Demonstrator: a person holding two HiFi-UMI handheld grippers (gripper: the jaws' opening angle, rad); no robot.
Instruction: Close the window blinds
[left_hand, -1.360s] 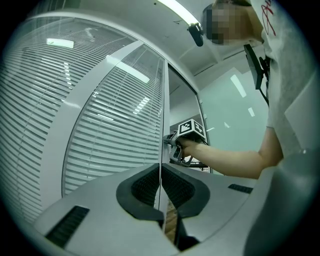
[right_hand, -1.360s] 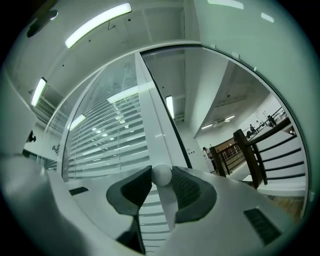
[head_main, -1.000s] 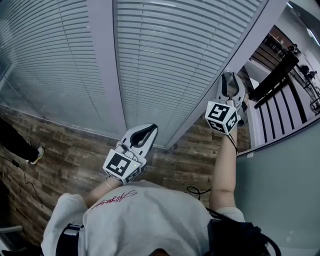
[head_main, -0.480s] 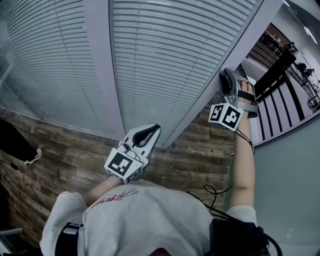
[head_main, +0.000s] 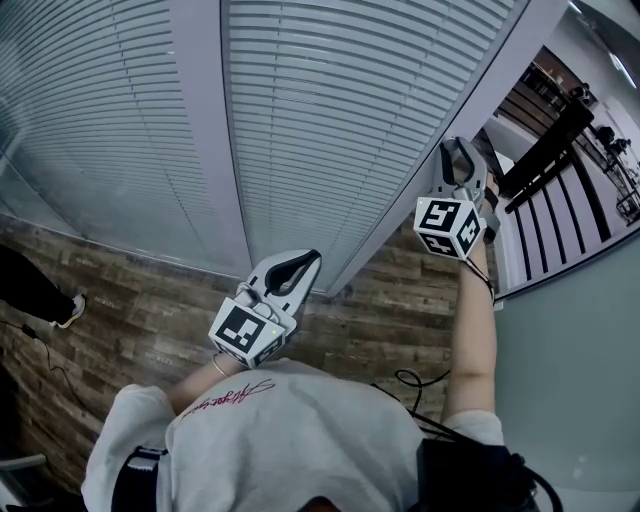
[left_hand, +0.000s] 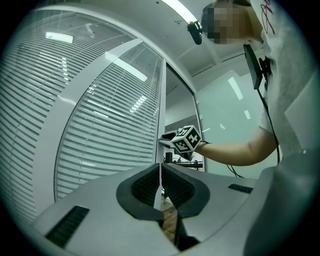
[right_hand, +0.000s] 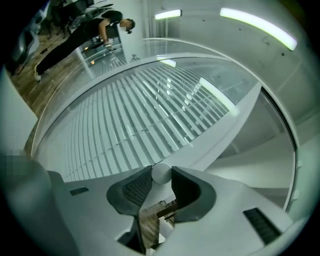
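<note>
The right gripper (head_main: 457, 160) fingers pinch the white blind knob (right_hand: 161, 173). The left gripper (head_main: 300, 264) fingers are pressed together, near the blinds (head_main: 320, 120).

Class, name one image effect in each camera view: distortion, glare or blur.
Head view: white slatted blinds fan out, mild wide-angle stretch. Left gripper view: fisheye bows the pale window frame. Right gripper view: ceiling strip lights reflect as glare on the blinds.

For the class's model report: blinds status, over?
Right hand-held gripper just closing on white round knob. Left hand-held gripper shut, empty. White slatted window blinds lowered. Nothing obstructing.
</note>
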